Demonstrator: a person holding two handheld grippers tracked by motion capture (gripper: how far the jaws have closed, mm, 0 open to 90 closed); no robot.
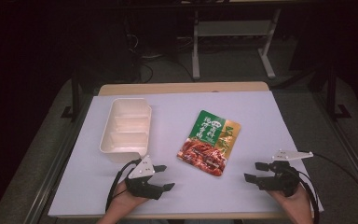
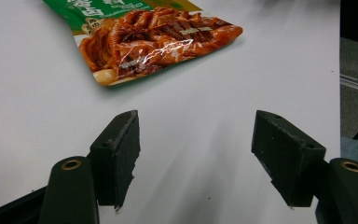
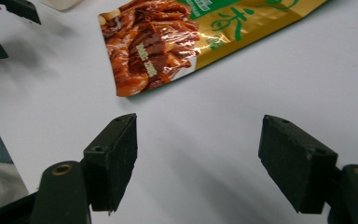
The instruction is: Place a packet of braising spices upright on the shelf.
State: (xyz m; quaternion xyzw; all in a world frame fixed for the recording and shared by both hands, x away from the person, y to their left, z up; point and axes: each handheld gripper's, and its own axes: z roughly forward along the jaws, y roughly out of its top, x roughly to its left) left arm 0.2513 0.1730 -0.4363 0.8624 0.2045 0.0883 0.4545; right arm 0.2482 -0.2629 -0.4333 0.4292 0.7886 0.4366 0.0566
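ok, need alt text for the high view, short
A flat green and gold food pouch lies mid-table on a white table, between two hand-held black grippers near the front edge: the left gripper and right gripper, both open and empty. A cream divided tray sits left of the pouch.

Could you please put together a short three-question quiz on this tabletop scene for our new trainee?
1. True or false: the left gripper is shut on the food pouch.
2. Which thing lies nearest the left gripper? A) the white tray B) a cup C) a spoon
3. Fill in: the food pouch lies flat on the white ____, between the two grippers.

Key:
1. False. Both the left gripper and the right gripper stand open and hold nothing.
2. A.
3. Table.
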